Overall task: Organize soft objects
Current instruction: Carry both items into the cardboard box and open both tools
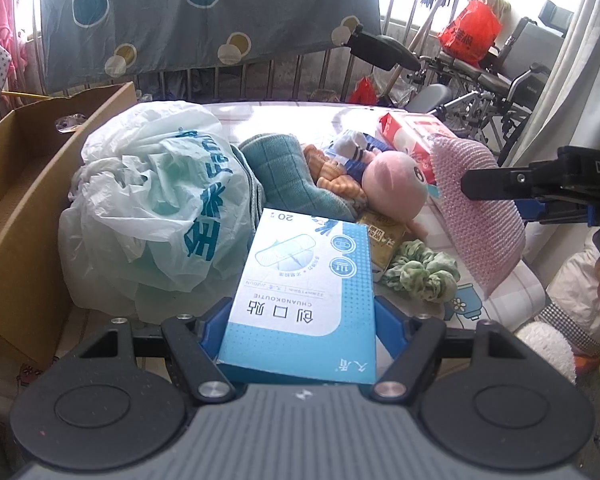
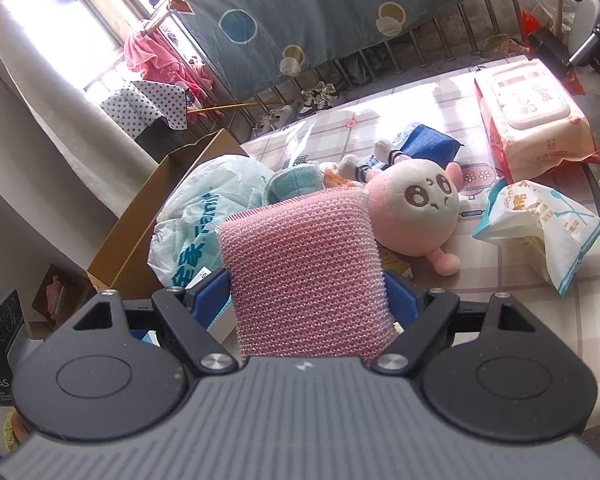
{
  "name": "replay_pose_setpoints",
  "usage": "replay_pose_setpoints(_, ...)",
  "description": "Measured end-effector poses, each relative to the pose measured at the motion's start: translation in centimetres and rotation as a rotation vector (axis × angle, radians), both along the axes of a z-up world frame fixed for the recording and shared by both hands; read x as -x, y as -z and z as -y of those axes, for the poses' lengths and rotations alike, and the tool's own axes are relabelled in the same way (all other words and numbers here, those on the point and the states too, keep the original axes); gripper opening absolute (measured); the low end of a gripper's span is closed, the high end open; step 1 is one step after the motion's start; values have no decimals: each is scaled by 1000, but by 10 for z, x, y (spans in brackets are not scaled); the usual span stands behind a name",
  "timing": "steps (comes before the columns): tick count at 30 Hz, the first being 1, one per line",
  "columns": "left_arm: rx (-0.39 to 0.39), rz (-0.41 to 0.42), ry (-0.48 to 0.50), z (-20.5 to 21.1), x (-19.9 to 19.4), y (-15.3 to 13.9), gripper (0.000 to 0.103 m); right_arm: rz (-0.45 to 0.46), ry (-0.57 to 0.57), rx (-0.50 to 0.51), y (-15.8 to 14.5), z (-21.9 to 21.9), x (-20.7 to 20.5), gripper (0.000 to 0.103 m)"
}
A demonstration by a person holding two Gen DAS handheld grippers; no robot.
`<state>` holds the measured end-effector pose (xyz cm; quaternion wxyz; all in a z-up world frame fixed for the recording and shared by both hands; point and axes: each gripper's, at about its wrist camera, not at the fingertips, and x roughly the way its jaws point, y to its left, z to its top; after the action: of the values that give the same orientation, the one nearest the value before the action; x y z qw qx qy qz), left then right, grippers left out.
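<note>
My left gripper (image 1: pixel 300 320) is shut on a blue and white plaster box (image 1: pixel 300 296), held over the table near the white plastic bag (image 1: pixel 152 208). My right gripper (image 2: pixel 306 300) is shut on a pink scrubbing sponge (image 2: pixel 304 264); the sponge also shows in the left wrist view (image 1: pixel 480 216) at the right. A pink plush doll (image 2: pixel 416 216) lies on the table beyond the sponge, next to a teal towel (image 1: pixel 284 176), small socks (image 1: pixel 352 148) and a green scrunchie (image 1: pixel 420 272).
An open cardboard box (image 1: pixel 40 184) stands at the table's left edge. A wet wipes pack (image 2: pixel 532 124), a tissue packet (image 2: pixel 540 232) and a blue packet (image 2: pixel 428 144) lie on the checked tablecloth (image 2: pixel 480 288). Railings and a hanging sheet (image 1: pixel 204 12) are behind; a wheelchair (image 1: pixel 496 80) is right.
</note>
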<state>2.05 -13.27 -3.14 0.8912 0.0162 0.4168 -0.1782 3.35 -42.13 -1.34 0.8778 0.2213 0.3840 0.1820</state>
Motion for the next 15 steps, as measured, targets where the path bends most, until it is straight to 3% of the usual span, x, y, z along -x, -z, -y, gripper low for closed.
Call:
replay_pose_setpoints(9,35,56,-33,-16,15,-20,74,32,-30,-3,-21,-12,8,82)
replay_pose_setpoints(15,65,135,-100,-48,27,-49,74,79,-100,-5,-50,-38,7,82)
